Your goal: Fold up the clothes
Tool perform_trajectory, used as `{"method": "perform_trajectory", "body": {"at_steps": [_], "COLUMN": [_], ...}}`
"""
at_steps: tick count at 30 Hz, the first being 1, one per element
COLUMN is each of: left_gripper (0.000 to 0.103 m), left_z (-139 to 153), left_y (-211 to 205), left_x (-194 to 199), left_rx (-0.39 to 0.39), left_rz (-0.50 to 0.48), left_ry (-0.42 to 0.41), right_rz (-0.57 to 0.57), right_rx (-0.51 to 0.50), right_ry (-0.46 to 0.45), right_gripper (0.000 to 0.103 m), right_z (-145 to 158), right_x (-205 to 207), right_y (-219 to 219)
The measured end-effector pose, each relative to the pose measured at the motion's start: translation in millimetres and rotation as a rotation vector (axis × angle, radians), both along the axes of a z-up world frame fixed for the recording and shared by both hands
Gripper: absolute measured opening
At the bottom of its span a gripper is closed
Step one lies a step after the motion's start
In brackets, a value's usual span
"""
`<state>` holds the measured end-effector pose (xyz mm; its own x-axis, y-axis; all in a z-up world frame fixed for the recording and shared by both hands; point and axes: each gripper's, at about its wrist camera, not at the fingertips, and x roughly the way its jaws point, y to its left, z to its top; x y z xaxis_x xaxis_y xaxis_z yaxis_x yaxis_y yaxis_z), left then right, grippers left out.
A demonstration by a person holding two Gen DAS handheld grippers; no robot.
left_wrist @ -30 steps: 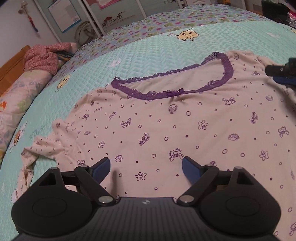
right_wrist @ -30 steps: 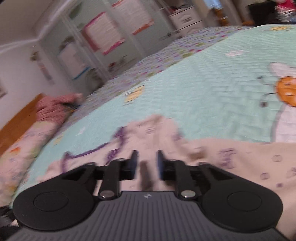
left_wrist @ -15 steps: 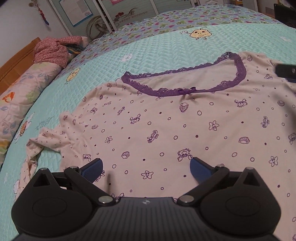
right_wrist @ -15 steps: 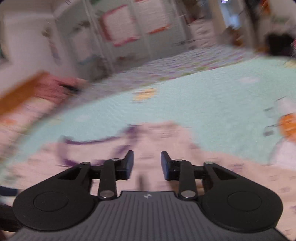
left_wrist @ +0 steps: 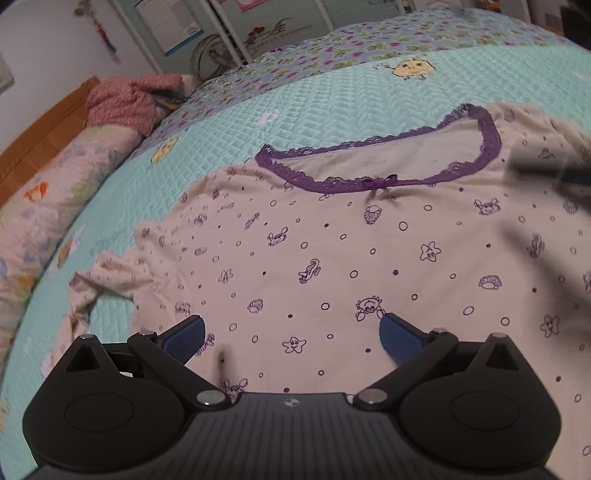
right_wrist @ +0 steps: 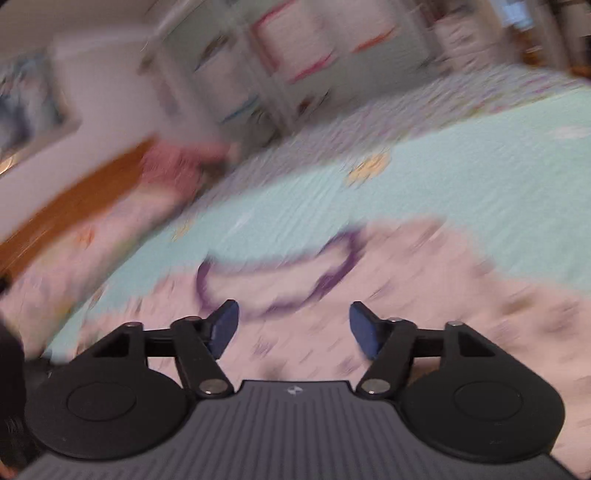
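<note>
A pale pink top (left_wrist: 332, 258) printed with small purple sea creatures lies flat, front up, on the bed. Its purple lace neckline (left_wrist: 380, 177) faces away from me, and one sleeve (left_wrist: 107, 273) lies crumpled at the left. My left gripper (left_wrist: 291, 332) hovers over the lower body of the top, jaws wide open, nothing between them. In the blurred right wrist view the top (right_wrist: 424, 280) and its neckline (right_wrist: 280, 288) lie ahead. My right gripper (right_wrist: 293, 325) is above the cloth, jaws opening, nothing between them. A dark blur at the right edge of the left wrist view is the right gripper (left_wrist: 550, 173).
The top rests on a mint quilted bedspread (left_wrist: 314, 110) with cartoon patches. A floral pillow (left_wrist: 55, 199) and a bundled red cloth (left_wrist: 129, 99) lie along the wooden headboard (left_wrist: 44, 125) at the left. White cabinet doors with posters (left_wrist: 229, 26) stand beyond the bed.
The right gripper's jaws have spread from nearly shut to wide apart while it swung and rolled over the top. The left gripper's jaws widened slightly and it tilted a little, staying in place.
</note>
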<state>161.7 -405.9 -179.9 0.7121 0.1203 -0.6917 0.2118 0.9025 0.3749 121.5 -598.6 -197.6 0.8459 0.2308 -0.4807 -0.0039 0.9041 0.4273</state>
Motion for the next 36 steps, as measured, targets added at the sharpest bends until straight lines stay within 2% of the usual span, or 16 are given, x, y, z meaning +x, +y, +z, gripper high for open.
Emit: {"method": "perform_trajectory", "body": {"at_steps": [1,3,5,11,17,21,23,27,31,34,36], "left_gripper": [0.103,0.103,0.103,0.103,0.103,0.103,0.103,0.103,0.103,0.103,0.103], "left_z": [-0.5,-2.5,-4.5,-12.6,-18.9,-19.3,-19.6,-19.5,-19.5,-18.6,-14.6], "left_y": [3.6,10.5,16.0,38.8,44.6,47.1,47.1,46.9,47.0,48.0,51.8], "left_x": [0.1,-1.0,-2.4,-5.0,-13.6,-12.9,-13.0,-13.6,-13.7,-12.8,-10.5], "left_rx": [-0.029,-0.084,-0.130,-0.294,-0.342,-0.356,-0.356,-0.356,-0.356,-0.358,-0.371], "left_rz": [0.014,0.034,0.047,0.068,0.052,0.050,0.050,0.050,0.051,0.049,0.038], "left_ry": [0.001,-0.007,-0.014,-0.032,-0.098,-0.103,-0.103,-0.105,-0.104,-0.097,-0.062], "right_rz": [0.003,0.014,0.027,0.025,0.020,-0.067,-0.130,-0.270,-0.434,-0.552,-0.595], "right_rx": [-0.058,-0.136,-0.148,-0.176,-0.248,-0.311,-0.273,-0.101,0.018,0.058,0.076], "right_ry": [0.026,0.013,0.013,0.019,0.035,0.046,0.048,0.037,-0.017,0.006,0.067], "right_gripper": [0.069,0.073,0.076,0.077,0.078,0.078,0.078,0.078,0.079,0.082,0.082], "right_z": [-2.8,1.3,0.4,3.8,7.6,12.9,16.0,28.4,45.3,43.2,34.9], "right_x": [3.6,2.6,2.0,3.9,1.8,-5.3,-16.6,-66.1,-160.7,-229.9,-260.4], "right_y": [8.2,20.4,21.5,27.4,37.3,44.7,42.8,30.5,21.4,13.1,8.4]}}
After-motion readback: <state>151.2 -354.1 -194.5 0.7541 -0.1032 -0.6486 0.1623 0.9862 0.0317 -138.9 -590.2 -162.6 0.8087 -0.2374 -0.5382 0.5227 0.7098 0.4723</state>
